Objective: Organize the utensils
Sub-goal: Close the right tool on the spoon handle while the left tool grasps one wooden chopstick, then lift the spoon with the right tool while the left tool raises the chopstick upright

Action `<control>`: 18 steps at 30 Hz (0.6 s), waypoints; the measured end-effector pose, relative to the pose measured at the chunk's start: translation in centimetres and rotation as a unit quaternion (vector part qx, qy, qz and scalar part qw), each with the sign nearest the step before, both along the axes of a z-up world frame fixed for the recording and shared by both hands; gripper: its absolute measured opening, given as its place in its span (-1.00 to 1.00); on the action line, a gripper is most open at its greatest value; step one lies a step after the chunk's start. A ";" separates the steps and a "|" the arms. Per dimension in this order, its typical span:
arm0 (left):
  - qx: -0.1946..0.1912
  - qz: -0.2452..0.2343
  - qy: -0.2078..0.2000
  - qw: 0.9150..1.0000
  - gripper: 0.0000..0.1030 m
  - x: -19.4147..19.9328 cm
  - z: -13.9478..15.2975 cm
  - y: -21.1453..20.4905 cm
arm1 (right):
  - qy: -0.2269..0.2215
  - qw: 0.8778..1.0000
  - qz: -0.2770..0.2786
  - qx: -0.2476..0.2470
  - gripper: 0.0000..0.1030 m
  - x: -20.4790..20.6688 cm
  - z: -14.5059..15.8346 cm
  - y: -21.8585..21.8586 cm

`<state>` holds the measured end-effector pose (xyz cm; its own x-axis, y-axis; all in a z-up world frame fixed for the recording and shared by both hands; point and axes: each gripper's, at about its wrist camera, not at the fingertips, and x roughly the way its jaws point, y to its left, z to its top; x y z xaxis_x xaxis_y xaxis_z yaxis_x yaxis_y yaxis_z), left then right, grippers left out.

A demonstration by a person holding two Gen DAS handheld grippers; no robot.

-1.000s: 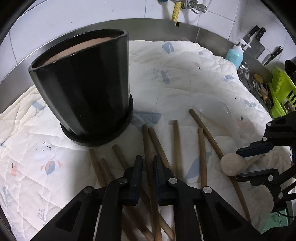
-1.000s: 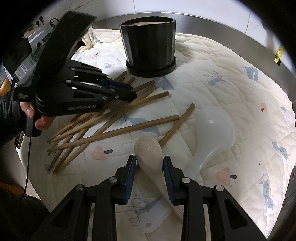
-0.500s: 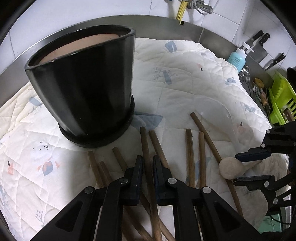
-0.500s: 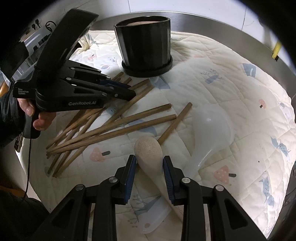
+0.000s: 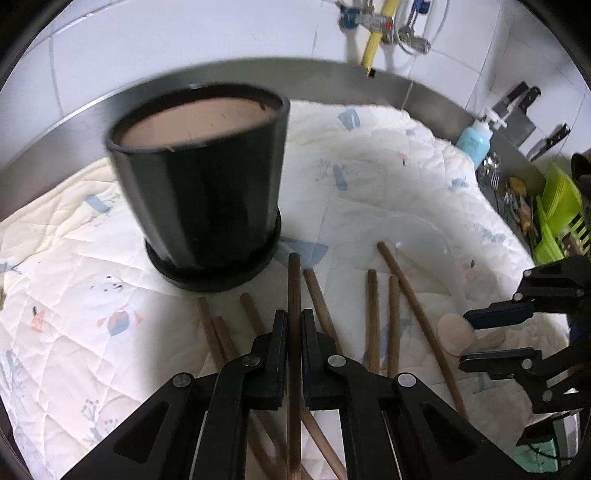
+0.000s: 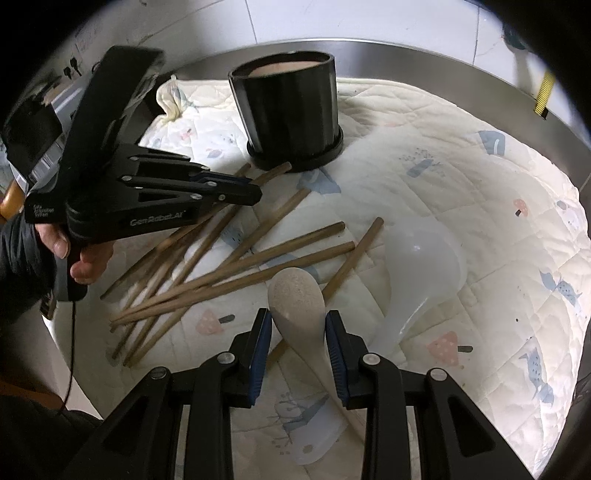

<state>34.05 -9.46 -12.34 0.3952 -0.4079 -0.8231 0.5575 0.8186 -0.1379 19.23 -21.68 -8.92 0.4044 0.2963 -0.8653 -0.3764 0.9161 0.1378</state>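
Note:
A black pot stands on a quilted cloth; it also shows at the back in the right wrist view. Several brown chopsticks lie scattered in front of it. My left gripper is shut on one chopstick and holds it lifted, tip toward the pot's base; the gripper also shows in the right wrist view. My right gripper is shut on a beige spoon, also seen in the left wrist view. A white ladle lies just right of the spoon.
The cloth covers a steel counter with a raised rim. To the right are a blue soap bottle, knives on the wall and a green rack. A tap is at the back.
My left gripper has risen with its chopstick, and the view now looks down into the pot. The other chopsticks shifted slightly. The right gripper kept hold of the spoon.

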 end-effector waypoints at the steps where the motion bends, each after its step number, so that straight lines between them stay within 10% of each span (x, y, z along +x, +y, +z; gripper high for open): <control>1: -0.005 0.004 -0.004 1.000 -0.88 -0.2 0.5 0.3 | -0.002 1.000 -0.001 0.005 -0.34 -0.1 0.2 0.0; 18: -0.078 0.060 -0.081 0.992 -0.88 -4.0 10.6 5.7 | -0.058 0.996 -0.003 0.062 -0.36 -1.0 3.7 0.7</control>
